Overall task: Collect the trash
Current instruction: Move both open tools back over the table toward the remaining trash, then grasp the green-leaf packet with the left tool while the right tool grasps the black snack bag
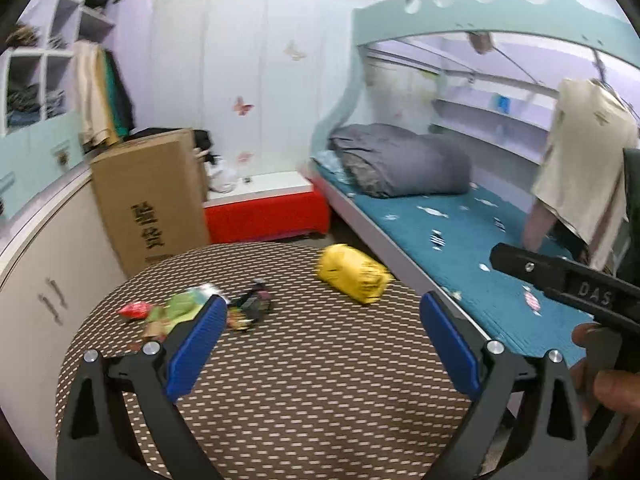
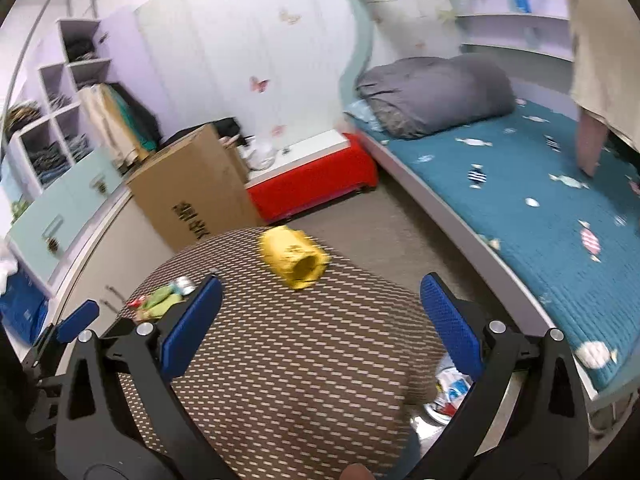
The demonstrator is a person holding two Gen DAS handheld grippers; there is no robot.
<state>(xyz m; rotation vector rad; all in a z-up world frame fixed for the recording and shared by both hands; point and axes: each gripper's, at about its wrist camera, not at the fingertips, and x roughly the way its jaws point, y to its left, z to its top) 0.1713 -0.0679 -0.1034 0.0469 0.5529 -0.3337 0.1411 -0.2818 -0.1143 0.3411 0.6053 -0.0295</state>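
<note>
A crumpled yellow packet (image 1: 353, 278) (image 2: 294, 258) lies on the far side of a round table (image 1: 312, 380) (image 2: 288, 352) with a brown patterned cloth. Left of it sit a red wrapper (image 1: 134, 311), green wrappers (image 1: 182, 307) (image 2: 160, 304) and dark wrappers (image 1: 250, 306). My left gripper (image 1: 322, 334) hangs open above the near half of the table, its left finger just beside the green wrappers. My right gripper (image 2: 320, 320) is open too, above the table and short of the yellow packet, holding nothing. The right gripper's black body (image 1: 568, 284) shows at the right edge of the left wrist view.
A tall cardboard box (image 1: 150, 200) (image 2: 192, 196) stands behind the table beside a red and white bench (image 1: 264, 210) (image 2: 316, 176). A bunk bed with a teal mattress (image 1: 460, 240) (image 2: 540, 208) and grey duvet runs along the right. A bin with rubbish (image 2: 448, 394) sits on the floor beside the table.
</note>
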